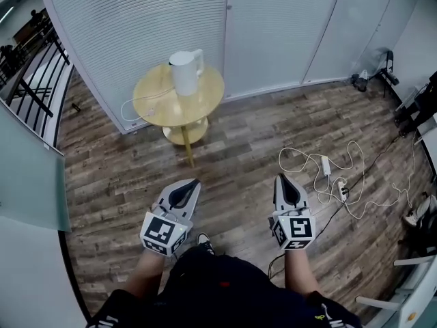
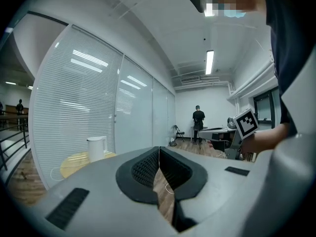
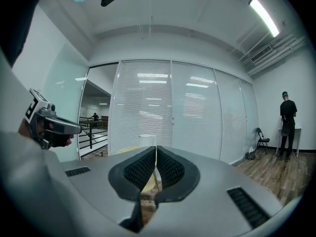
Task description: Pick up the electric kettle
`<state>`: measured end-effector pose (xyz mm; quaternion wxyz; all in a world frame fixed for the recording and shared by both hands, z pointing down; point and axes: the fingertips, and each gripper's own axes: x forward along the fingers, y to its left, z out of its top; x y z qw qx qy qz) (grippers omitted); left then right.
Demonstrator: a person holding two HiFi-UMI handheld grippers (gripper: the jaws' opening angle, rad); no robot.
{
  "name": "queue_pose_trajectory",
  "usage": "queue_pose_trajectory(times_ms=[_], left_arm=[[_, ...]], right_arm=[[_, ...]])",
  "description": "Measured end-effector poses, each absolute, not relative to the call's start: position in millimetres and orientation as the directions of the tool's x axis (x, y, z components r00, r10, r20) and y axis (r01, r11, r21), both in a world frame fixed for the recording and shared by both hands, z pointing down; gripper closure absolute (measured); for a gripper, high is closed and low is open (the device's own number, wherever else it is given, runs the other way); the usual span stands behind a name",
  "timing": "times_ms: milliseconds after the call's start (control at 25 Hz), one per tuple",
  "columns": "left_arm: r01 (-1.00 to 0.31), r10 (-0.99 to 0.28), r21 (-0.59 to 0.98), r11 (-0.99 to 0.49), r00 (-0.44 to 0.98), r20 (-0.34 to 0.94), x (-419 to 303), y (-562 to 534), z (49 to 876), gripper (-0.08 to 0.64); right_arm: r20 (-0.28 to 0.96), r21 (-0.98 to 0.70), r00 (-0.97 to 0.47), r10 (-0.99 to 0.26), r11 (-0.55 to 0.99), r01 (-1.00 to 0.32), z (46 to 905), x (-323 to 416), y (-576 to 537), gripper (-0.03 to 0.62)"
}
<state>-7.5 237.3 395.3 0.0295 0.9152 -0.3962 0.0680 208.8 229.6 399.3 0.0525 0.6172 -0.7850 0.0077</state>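
Looking steeply down at a wooden floor (image 1: 239, 142), the head view shows a black railing (image 1: 37, 60) at far left. To its right, a round yellow table (image 1: 153, 98) stands close to a wall of white blinds (image 1: 136, 26). The white electric kettle (image 1: 186, 72) sits upright on the tabletop toward the back edge, handle facing right. A thin white cord (image 1: 131, 108) trails off the table's left side. The kettle is well apart from both grippers. Nearer the viewer, the left gripper (image 1: 194, 182) is held out over the floor with its tip aimed toward the table. Its own view shows the two jaws pressed together with nothing between them. Just to the right, the right gripper (image 1: 282, 178) points the same way, its jaws likewise closed on nothing, and in its view the kettle appears far off just above their tips. Further right, loose white cables (image 1: 355, 176) and a power strip (image 1: 341, 191) lie on the floor. Both gripper views show a person (image 2: 198, 121) in dark clothes standing at the far end of the room.
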Motion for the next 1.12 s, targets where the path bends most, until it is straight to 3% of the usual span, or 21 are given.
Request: queue_pose_trajectory(times_ms=[560, 1120], left_arm=[[-0.748, -0.741, -0.017, -0.663, 0.652, 0.161, -83, 115, 401, 0.537], [-0.831, -0.822, -0.025, -0.556, 0.545, 0.165, -25, -10, 397, 0.537]], right_arm=[[0.091, 0.047, -0.255, -0.963, 0.26, -0.964, 406, 139, 90, 0.566], [0.09, 0.034, -0.392, -0.916, 0.396, -0.918, 410, 188, -67, 0.566]])
